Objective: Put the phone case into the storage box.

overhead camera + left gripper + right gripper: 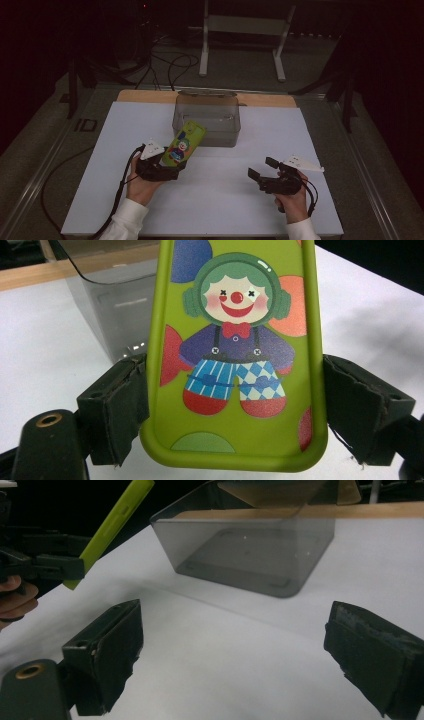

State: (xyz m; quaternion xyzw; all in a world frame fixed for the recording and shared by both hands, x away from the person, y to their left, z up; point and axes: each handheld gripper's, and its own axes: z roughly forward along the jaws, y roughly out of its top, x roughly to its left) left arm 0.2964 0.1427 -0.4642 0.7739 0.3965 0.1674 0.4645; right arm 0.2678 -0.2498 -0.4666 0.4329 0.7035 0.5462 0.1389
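My left gripper (172,162) is shut on a green phone case (183,143) printed with a clown, held tilted up off the table toward the box. In the left gripper view the phone case (235,355) sits between the two pads (120,405), which press on its long edges. A clear grey plastic box (206,120) stands at the back middle of the white table (215,200), and its inside looks bare. My right gripper (264,167) hovers over the table at the right, open with nothing between its fingers. The right gripper view shows the box (250,555) ahead and the phone case (111,527) edge-on at the left.
A wooden strip (145,96) runs along the table's far edge. Behind the table stand a white metal frame (242,30) and loose cables (170,67) on the dark floor. Metal rails (45,165) border the table on both sides.
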